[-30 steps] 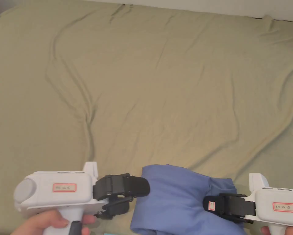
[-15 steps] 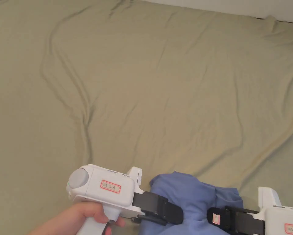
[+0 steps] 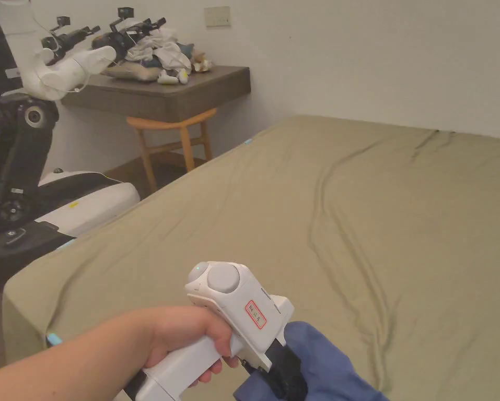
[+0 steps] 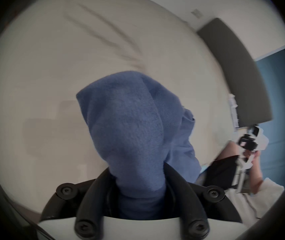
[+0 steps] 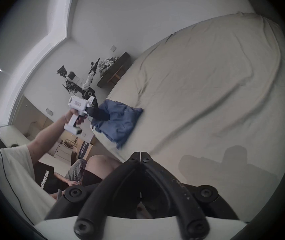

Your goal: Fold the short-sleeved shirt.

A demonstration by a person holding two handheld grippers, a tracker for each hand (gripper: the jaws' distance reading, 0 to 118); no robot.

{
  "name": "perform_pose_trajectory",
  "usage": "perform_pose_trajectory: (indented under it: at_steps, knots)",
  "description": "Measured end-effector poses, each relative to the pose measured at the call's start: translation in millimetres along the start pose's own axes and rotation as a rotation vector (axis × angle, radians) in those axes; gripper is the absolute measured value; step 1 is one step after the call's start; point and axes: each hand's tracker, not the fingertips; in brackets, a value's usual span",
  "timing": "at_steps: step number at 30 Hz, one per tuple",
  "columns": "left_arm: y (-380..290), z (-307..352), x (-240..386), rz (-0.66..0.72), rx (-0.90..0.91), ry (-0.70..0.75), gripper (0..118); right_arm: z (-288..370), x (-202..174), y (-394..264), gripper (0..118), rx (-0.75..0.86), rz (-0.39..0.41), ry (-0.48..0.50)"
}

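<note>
Head view: one blue shirt (image 3: 322,365), bunched at the bed's (image 3: 400,209) near edge, against the left gripper (image 3: 282,373).
Left gripper view: both jaws pinch the shirt.
Right gripper view: right gripper (image 5: 141,154) pressed together, empty, well apart from shirt.

Blue shirt (image 4: 131,133) hides the left tongs' (image 4: 138,179) tips.

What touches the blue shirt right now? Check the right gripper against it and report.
Apart. In the right gripper view, the right gripper has its jaws closed on nothing, with bare bed sheet between it and the blue shirt, which the left gripper holds.
</note>
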Motion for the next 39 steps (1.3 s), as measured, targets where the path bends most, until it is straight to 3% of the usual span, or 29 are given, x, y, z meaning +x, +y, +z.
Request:
perform_pose_trajectory:
  at_steps: [3, 8, 14, 16, 18, 19, 20, 24, 28, 30, 31, 32, 33, 35, 37, 38, 39]
  knots:
    - [4.0, 37.2, -39.9, -0.035, -0.034, 0.245, 16, -8.1, 3.8, -4.6, 0, -0.012, -0.01, 0.023]
    - [16.3, 76.7, -100.3, 0.028, -0.064, 0.588, 16, -16.1, 1.7, -1.0, 0, -0.032, 0.005, -0.003]
    - [21.5, 87.4, -138.7, 0.104, -0.046, 0.622, 17, -6.2, 0.7, 5.6, 0, -0.018, 0.017, -0.049]
    - [20.1, 84.3, -143.2, 0.093, -0.063, 0.649, 32, -4.9, -0.1, 5.7, 0, -0.024, 0.029, -0.07]
    - [16.8, 87.2, -145.8, 0.069, -0.038, 0.706, 87, -4.7, -1.2, 5.0, 0, -0.027, 0.03, -0.073]
    - [17.3, 90.7, -148.1, 0.071, -0.007, 0.749, 108, -5.0, -2.8, 4.4, 0, -0.026, 0.03, -0.073]
    - [16.9, 95.8, -148.7, 0.098, 0.013, 0.726, 118, -4.7, -3.2, 3.5, 0, -0.024, 0.032, -0.071]
    - [13.9, 135.6, -138.7, 0.217, 0.184, 0.586, 117, -4.8, -2.5, -1.5, 0, -0.025, 0.041, -0.079]
    - [9.6, 157.7, -86.3, 0.123, 0.333, 0.691, 116, -6.6, -5.5, -3.1, 0, -0.026, 0.064, -0.07]
    - [-2.8, 163.3, -49.4, 0.105, 0.467, 0.654, 111, -5.1, -3.0, 0.1, 1, -0.013, 0.072, -0.082]
    - [-12.0, 163.9, -26.4, 0.088, 0.543, 0.603, 102, -3.9, -0.8, 4.2, 1, -0.004, 0.102, -0.132]
    - [-20.0, 160.2, -3.5, 0.066, 0.574, 0.577, 88, -3.9, 0.6, 8.0, 1, -0.015, 0.189, -0.192]
    - [-27.1, 153.5, 17.2, 0.043, 0.628, 0.583, 82, -4.2, 2.4, 11.2, 1, -0.015, 0.255, -0.272]
    - [-43.3, 131.0, 64.9, 0.003, 0.703, 0.543, 73, -5.2, 5.5, 20.3, 1, -0.02, 0.272, -0.411]
    - [-54.2, 101.4, 110.0, -0.059, 0.734, 0.533, 44, 1.2, 12.5, 27.6, 1, 0.019, 0.253, -0.398]
    - [-55.5, 83.1, 131.9, -0.113, 0.738, 0.544, 16, 5.9, 14.1, 31.7, 1, 0.049, 0.254, -0.405]
    - [-58.7, 65.4, 152.5, -0.15, 0.782, 0.578, 0, 10.9, 12.9, 37.6, 1, 0.074, 0.24, -0.42]
